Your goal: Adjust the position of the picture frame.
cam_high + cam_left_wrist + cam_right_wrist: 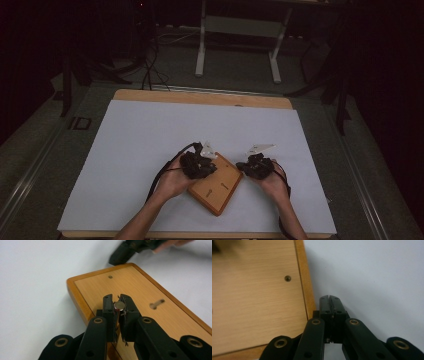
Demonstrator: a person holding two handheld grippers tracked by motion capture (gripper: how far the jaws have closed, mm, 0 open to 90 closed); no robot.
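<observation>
My left gripper [119, 305]: two black jaws rising from the bottom edge, closed on a small metal disc [119, 305], its round silver face turned toward the camera, nipped between the pads near the tips. Frayed threads hang along the inner faces of the pads.

Wooden board [140, 290]: light grain panel with a darker raised rim, lying flat beneath and beyond my jaws; one small round hole near its far edge, one keyhole slot to the right.

White table surface [32, 277]: bare around the board.

My right gripper [125, 253]: black tip, blurred, at the board's far corner; whether it touches cannot be told.
</observation>
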